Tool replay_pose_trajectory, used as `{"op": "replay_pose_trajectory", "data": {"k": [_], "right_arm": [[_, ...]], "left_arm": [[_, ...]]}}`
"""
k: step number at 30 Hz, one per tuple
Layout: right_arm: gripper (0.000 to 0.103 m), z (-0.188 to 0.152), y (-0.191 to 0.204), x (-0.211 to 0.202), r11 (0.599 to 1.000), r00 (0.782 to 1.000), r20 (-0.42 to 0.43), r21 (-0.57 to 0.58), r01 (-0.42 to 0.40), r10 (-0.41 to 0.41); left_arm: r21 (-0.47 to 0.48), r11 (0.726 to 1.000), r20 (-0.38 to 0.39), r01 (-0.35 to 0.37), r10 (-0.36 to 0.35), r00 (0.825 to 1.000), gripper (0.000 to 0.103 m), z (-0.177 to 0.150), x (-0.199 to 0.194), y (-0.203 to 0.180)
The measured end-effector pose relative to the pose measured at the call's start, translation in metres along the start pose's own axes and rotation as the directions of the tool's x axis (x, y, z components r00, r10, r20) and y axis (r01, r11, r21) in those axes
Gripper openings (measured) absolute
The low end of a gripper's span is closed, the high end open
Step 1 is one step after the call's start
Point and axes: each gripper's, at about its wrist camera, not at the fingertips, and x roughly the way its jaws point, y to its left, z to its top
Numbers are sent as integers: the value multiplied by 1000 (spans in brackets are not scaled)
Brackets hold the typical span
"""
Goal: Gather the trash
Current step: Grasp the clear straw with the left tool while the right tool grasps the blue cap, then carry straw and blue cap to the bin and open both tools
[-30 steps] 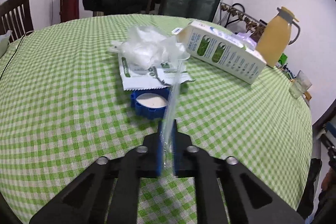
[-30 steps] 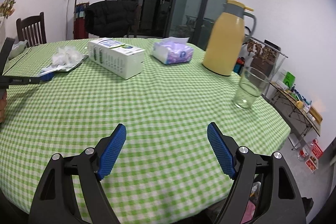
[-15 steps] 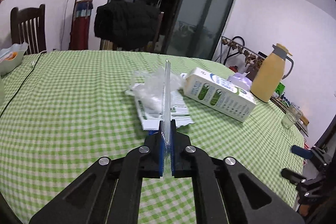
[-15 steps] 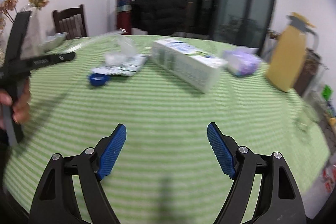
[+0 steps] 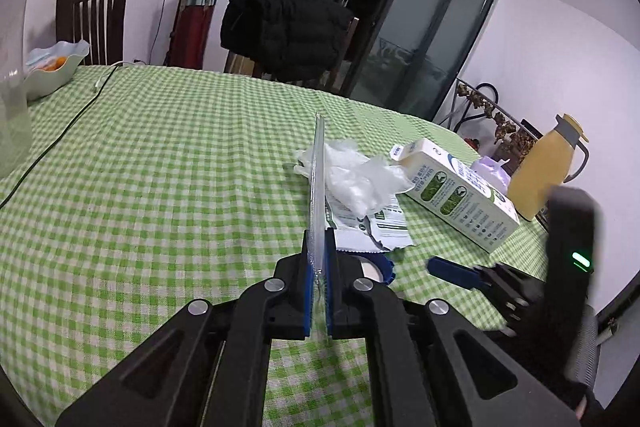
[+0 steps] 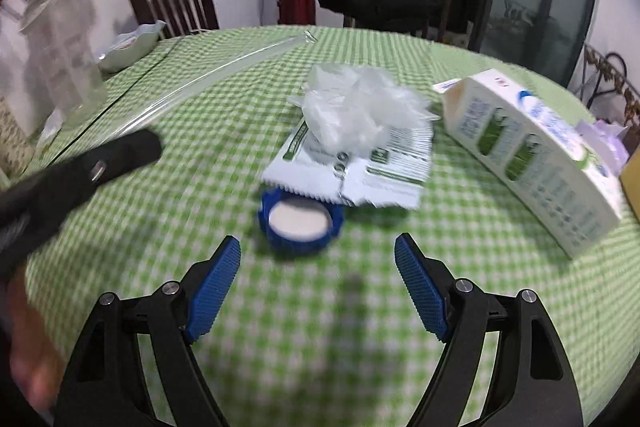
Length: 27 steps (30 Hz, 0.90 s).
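Trash cluster sits mid-frame in the right wrist view: crumpled clear plastic wrap point(image 6: 360, 107) on top of a torn white-green wrapper point(image 6: 360, 167), blue bottle cap point(image 6: 300, 223) lying open side up at the wrapper's lower edge, touching it. White milk carton point(image 6: 532, 155) lies on its side at right, near the wrapper but apart. All on the green-checked tabletop point(image 6: 200, 131).

Left gripper point(image 5: 319, 291): jaws closed tight on a clear plastic strip point(image 5: 318, 187), possibly a straw sleeve, which stands straight up the centre of its frame. Same strip shows in the right wrist view as a long diagonal from left toward upper centre point(image 6: 224, 75).

Right gripper point(image 6: 318, 291): jaws wide apart, holding nothing, low over the tabletop just short of the cap, which lines up roughly between the pads. Frame is motion-blurred.

Upper right of the left wrist view: yellow thermos jug point(image 5: 548, 171), with a purple tissue pack point(image 5: 490, 169) behind the carton. Left edge: bowl point(image 5: 56, 67), clear glass vase point(image 5: 12, 87).
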Motion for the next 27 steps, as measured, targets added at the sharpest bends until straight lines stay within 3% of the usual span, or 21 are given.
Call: {"op": "replay_pose_trajectory", "data": {"k": [4,6,8,11,17,27], "right_arm": [[76,10,-2,23,997,999,-50,72,-16,20],[59,9,-4,23,995,999,-27,95,-14,17],[52,7,-7,18,995,999,-22,95,-26,28],[52,-9,-18,1,992,998,-13,111,-67,68],[52,-47,-50,-42,993,998,45,108,-48,44],[52,-106,-175,-130,945,980,157,319,65,-120]], "left_arm": [[-17,1000,19,11,-11,1000,2,2,-4,3],[-28,1000,18,15,-14,1000,2,2,-4,4],[-29,1000,14,13,-13,1000,2,2,-3,3],[-16,1000,4,15,-15,1000,2,2,0,1],[44,999,-1,-3,3,1000,2,-3,7,-9],[154,988,-6,1,0,1000,2,-15,17,-32]]}}
